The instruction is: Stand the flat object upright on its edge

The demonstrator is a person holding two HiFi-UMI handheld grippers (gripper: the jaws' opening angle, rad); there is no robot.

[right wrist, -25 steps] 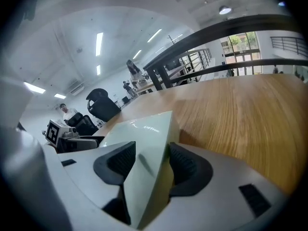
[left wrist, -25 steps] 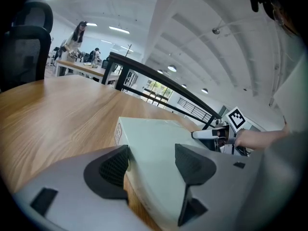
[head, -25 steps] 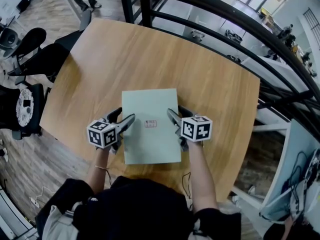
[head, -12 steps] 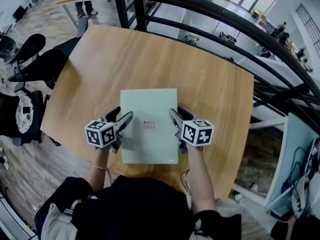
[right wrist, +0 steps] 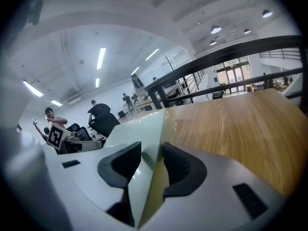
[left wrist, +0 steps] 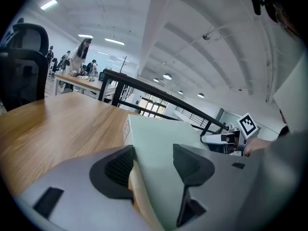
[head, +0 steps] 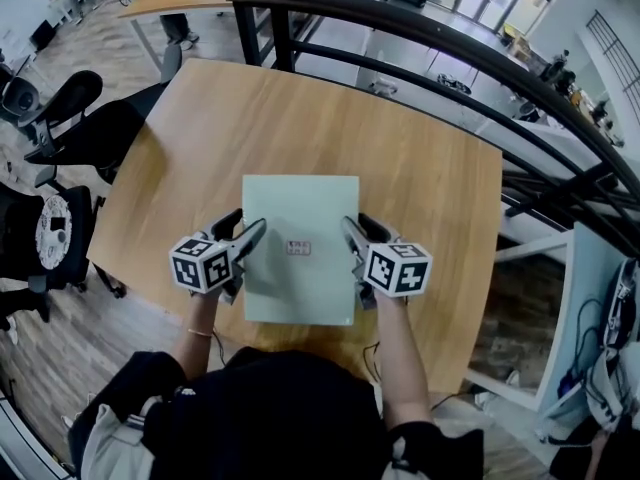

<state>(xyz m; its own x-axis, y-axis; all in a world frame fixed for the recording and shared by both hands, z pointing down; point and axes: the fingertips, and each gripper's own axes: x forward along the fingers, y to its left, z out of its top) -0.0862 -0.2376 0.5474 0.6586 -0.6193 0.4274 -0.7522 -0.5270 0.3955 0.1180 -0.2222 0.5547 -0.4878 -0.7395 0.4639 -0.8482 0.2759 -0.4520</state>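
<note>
One flat pale-green cardboard box (head: 300,208) and one light wooden table (head: 420,158) are showing — also two grey grippers: left gripper (head: 248,228), right gripper (head: 356,226).

Head view: my left tool (head: 246,230) sits lower left of centre, right tool (head: 356,230) lower right of centre. They are level with each other and well apart. Marker cubes (head: 203,265) face me. Both tools point away from me, slightly down. Forearms (head: 395,353) run up from bottom edge, roughly parallel.

Left tool: jaws just been closing, wide-set, pads on left edge of flat object (head: 300,208).

Right tool: jaws just been closing, narrower, clamped on its right edge.
</note>
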